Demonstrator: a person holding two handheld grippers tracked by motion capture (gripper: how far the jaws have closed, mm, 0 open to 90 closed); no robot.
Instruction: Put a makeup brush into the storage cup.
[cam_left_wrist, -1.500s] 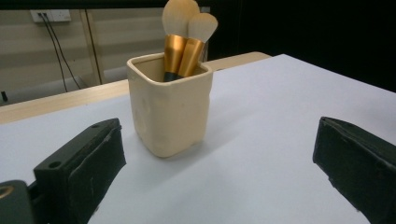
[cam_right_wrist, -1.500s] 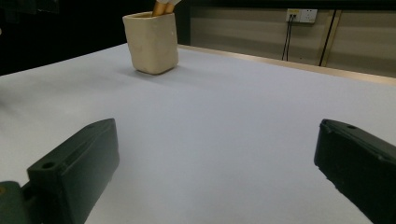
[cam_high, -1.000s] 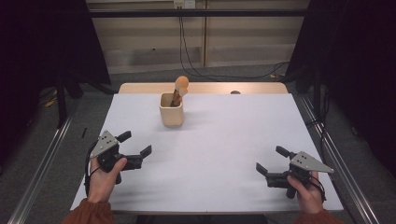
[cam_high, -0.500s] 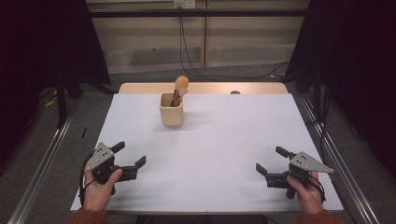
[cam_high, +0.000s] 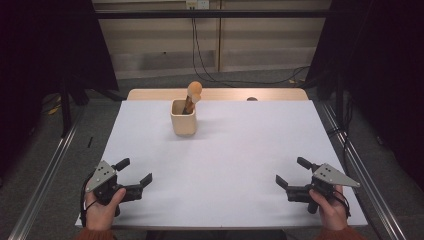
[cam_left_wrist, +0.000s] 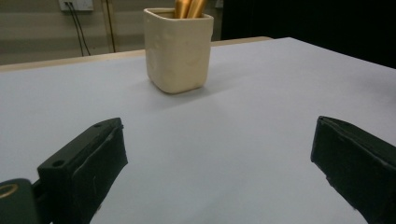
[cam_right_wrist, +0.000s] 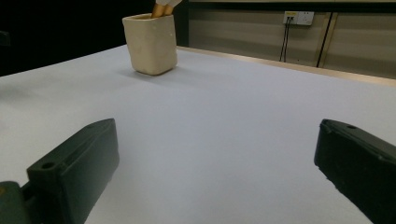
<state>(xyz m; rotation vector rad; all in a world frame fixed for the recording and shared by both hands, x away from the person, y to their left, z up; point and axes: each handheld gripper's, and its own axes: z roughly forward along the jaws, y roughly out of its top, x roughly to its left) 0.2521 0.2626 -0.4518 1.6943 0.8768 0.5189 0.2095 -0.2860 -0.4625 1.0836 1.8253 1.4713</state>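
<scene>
Both grippers, left (cam_high: 134, 174) and right (cam_high: 290, 172), released, empty, at near tabletop (cam_high: 240, 150) edge. Judged: start pose; next reach cup (cam_high: 183, 117) with spoon (cam_high: 192, 95).

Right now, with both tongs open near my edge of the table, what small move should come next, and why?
Probably ease the left tongs forward toward the cup. Both the left and the right tongs are open, empty and far from it at the near edge. The cup stands upright at the far left of the table with wooden utensils in it, so the left side has the shorter reach.
</scene>
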